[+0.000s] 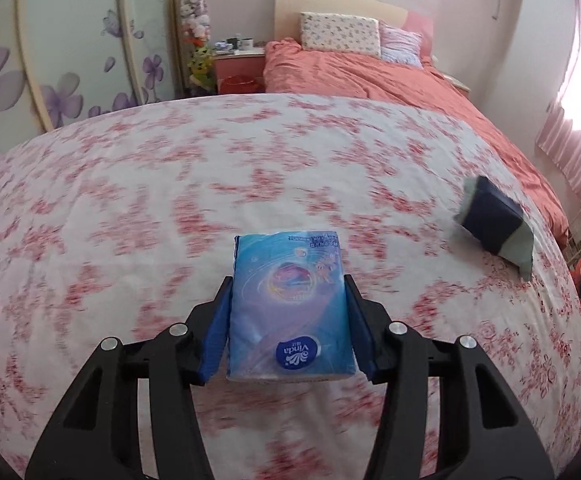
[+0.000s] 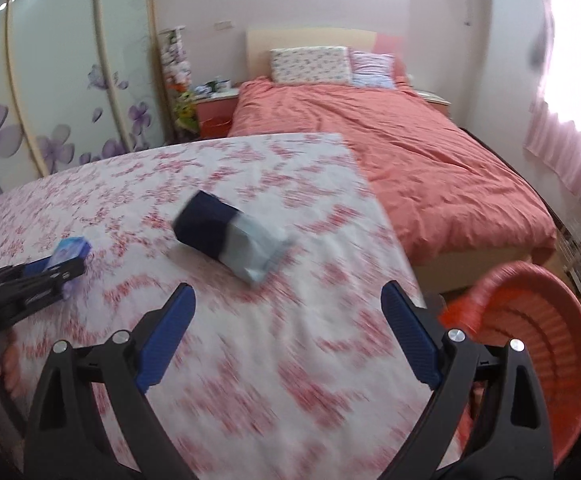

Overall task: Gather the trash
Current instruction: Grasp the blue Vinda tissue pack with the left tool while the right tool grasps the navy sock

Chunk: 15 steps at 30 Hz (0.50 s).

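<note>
The dark-and-pale packet (image 2: 230,236) is lying on the floral cloth (image 2: 250,360), ahead of the right gripper (image 2: 288,332) and a little to its left, its long axis slanting from upper left down to lower right across that view. The right gripper is hovering with its jaws spread wide and nothing between them, plainly the nearer claw. The left gripper (image 1: 288,320) is clenching the blue tissue pack (image 1: 290,304) between its pads, the packet sitting well off to its right. The orange basket (image 2: 538,320) is waiting just beside the right gripper, past the cloth's edge.
</note>
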Each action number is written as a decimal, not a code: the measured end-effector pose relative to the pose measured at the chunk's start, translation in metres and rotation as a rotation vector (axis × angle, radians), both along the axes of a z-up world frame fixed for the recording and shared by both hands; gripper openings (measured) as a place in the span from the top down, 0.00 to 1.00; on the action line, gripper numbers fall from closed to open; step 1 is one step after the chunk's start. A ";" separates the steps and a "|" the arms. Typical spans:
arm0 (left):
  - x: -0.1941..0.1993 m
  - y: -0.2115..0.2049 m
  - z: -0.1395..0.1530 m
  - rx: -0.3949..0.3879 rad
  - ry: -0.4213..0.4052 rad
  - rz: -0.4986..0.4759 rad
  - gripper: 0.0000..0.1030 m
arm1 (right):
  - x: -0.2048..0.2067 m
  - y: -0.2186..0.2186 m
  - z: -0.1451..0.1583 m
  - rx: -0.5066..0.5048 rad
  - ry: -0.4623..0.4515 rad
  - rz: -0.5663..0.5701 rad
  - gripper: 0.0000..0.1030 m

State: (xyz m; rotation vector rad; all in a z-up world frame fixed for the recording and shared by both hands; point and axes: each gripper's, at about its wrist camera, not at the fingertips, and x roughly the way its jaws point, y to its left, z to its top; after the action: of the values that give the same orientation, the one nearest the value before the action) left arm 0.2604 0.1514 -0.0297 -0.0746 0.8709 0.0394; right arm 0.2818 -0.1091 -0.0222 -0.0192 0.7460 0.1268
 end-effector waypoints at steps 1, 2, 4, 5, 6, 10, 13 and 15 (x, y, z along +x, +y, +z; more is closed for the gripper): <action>-0.002 0.005 0.002 -0.009 -0.002 0.006 0.49 | 0.008 0.007 -0.001 -0.006 0.003 0.013 0.11; -0.003 0.010 0.003 -0.016 -0.004 0.009 0.49 | 0.021 0.017 -0.004 -0.026 0.008 0.030 0.11; -0.006 0.018 0.006 -0.026 -0.010 0.015 0.49 | 0.035 0.025 -0.007 -0.050 0.015 0.043 0.11; -0.007 0.020 0.007 -0.030 -0.013 0.015 0.49 | 0.044 0.030 -0.010 -0.060 0.028 0.053 0.11; -0.008 0.023 0.008 -0.031 -0.018 0.016 0.49 | 0.053 0.034 -0.013 -0.066 0.043 0.065 0.11; -0.011 0.034 0.011 -0.042 -0.028 0.021 0.49 | 0.073 0.045 -0.029 -0.126 0.097 0.086 0.11; -0.012 0.039 0.010 -0.048 -0.029 0.027 0.49 | 0.078 0.045 -0.039 -0.136 0.146 0.088 0.31; -0.012 0.040 0.009 -0.051 -0.028 0.029 0.49 | 0.076 0.042 -0.041 -0.110 0.154 0.079 0.44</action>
State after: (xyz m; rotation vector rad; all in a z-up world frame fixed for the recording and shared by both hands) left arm 0.2481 0.1919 -0.0207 -0.1355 0.8432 0.0431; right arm 0.3574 -0.0671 -0.0629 -0.1455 0.9054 0.1635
